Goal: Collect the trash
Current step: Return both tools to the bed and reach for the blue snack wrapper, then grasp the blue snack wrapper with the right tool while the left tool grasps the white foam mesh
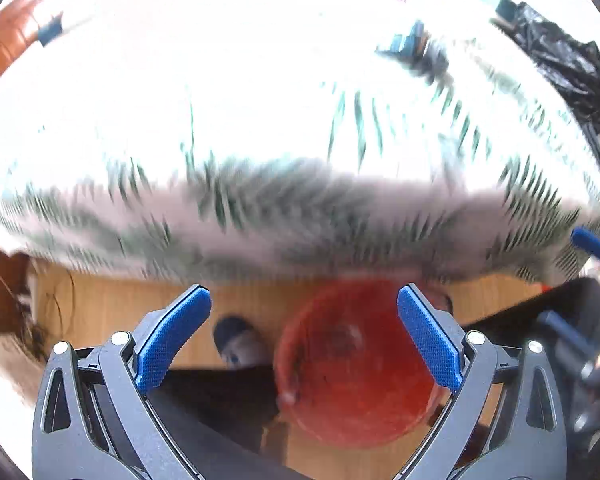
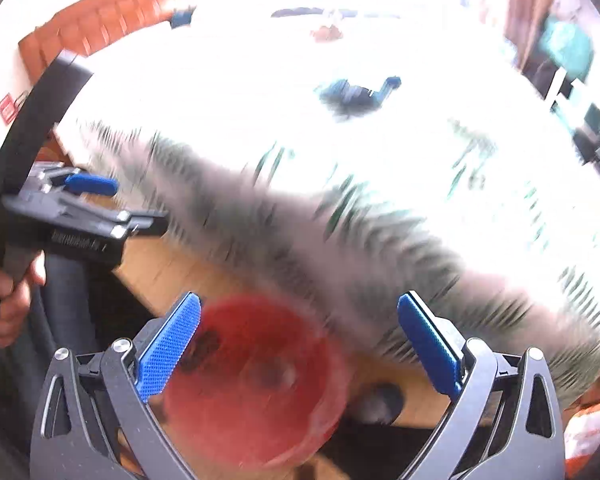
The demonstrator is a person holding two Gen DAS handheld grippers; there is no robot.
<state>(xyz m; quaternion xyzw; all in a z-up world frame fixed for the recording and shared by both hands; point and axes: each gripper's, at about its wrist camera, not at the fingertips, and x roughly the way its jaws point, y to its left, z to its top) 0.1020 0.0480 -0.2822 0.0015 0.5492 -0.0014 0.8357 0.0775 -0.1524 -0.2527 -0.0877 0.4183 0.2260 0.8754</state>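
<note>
Left tongs [image 1: 304, 306] with blue textured pads [image 1: 428, 336] stand wide apart, holding nothing; a round translucent red plastic bowl [image 1: 354, 364] lies below and between the 2 pads, closer to the pad on the right of that view, which overlaps its rim. Whether pad and rim touch cannot be told. Right tongs [image 2: 299, 312] are likewise spread wide and hold nothing; the same red bowl [image 2: 256, 384] sits below them, just beside the pad [image 2: 168, 348] on the left of that view. The bowl rests on a light brown wooden tabletop [image 1: 112, 308], with dark specks inside it, blurred. Ahead of both tongs hangs the edge of a white cloth with green and grey leaf print [image 1: 260, 208], strongly motion-blurred. A small dark rounded object [image 1: 236, 340], too blurred to identify, lies beside the bowl. A crumpled black plastic bag [image 1: 564, 60] lies far ahead to the right of the left tongs.
</note>
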